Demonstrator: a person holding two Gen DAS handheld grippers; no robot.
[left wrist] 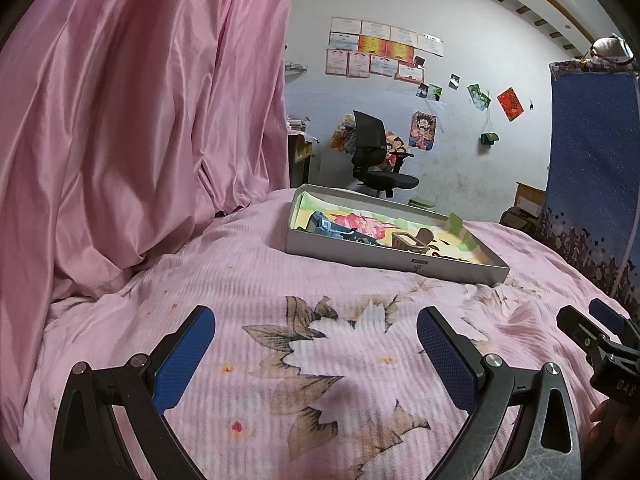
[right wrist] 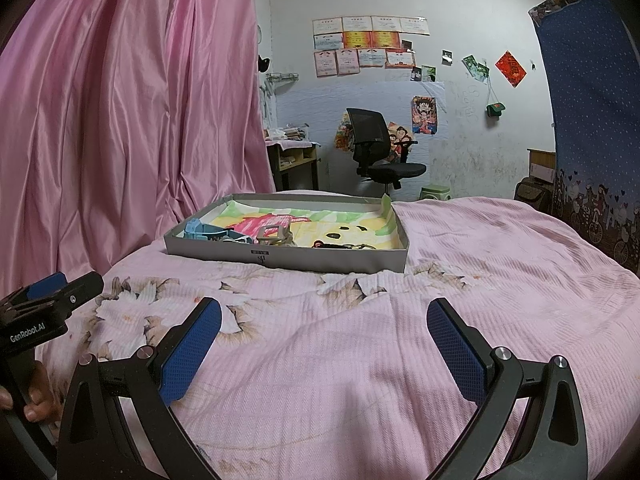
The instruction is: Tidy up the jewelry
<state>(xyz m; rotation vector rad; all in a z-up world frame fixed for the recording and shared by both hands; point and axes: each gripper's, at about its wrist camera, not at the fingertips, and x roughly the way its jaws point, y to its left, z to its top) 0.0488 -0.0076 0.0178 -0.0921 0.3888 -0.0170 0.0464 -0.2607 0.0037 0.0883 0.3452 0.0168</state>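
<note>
A shallow grey cardboard tray [left wrist: 376, 258] [right wrist: 224, 249] lies on the pink bed, lined with a colourful drawing. Inside it rest a blue band-like piece [left wrist: 326, 227] [right wrist: 200, 230], a tan open buckle-like piece [left wrist: 408, 240] [right wrist: 272, 235] and small dark pieces with a red bit [right wrist: 332, 245]. My left gripper [left wrist: 316, 344] hovers open above the flower print, well short of the tray, nothing between its blue pads. My right gripper [right wrist: 324, 336] is open and empty too, nearer than the tray. In the right wrist view the left gripper [right wrist: 52, 288] shows at the left edge, held by a hand.
The pink flowered bedspread [right wrist: 480, 272] spreads around the tray. A pink satin curtain [left wrist: 140, 120] hangs along the left side. A blue patterned curtain [right wrist: 588, 120] hangs at right. Beyond the bed stand a black office chair [right wrist: 376, 152], a small desk [right wrist: 294, 160] and a green stool [right wrist: 435, 192].
</note>
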